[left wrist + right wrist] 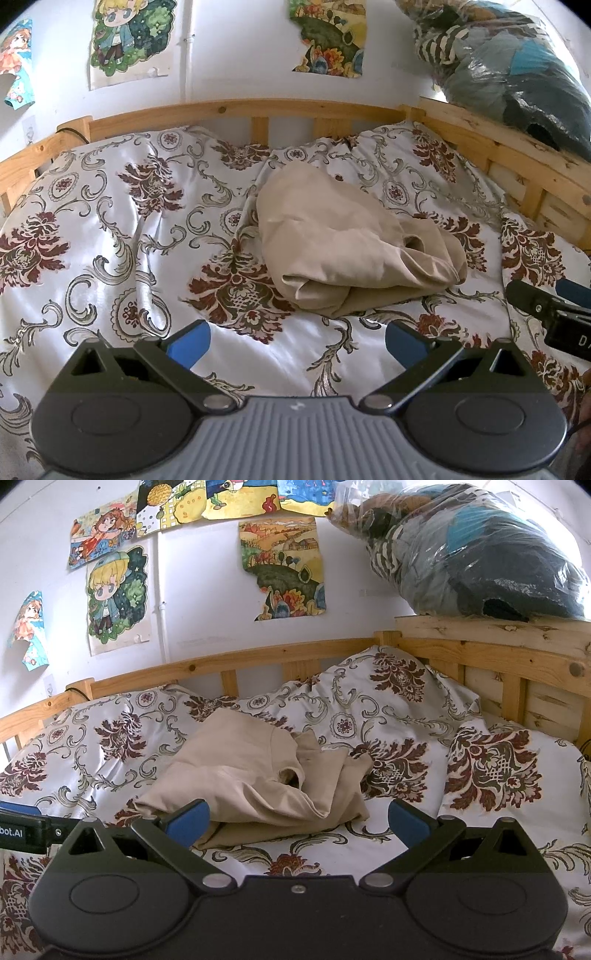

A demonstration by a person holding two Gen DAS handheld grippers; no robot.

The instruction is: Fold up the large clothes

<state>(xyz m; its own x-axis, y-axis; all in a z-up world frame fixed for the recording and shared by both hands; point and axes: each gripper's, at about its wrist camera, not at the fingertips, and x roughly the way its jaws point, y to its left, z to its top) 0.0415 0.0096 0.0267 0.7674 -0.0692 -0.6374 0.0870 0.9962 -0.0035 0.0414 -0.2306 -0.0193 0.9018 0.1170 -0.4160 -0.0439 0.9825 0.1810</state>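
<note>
A beige garment (343,240) lies crumpled in a heap on the floral bedspread (129,229), in the middle of the bed. It also shows in the right wrist view (255,775). My left gripper (297,345) is open and empty, hovering over the bedspread a little short of the garment. My right gripper (299,821) is open and empty, just in front of the garment's near edge. The right gripper's body shows at the right edge of the left wrist view (546,310), and the left gripper's body shows at the left edge of the right wrist view (22,830).
A wooden bed rail (229,110) runs along the far side and the right side (517,664). A clear plastic bag of clothes (480,554) sits on the rail's corner ledge. Drawings (280,568) hang on the white wall behind.
</note>
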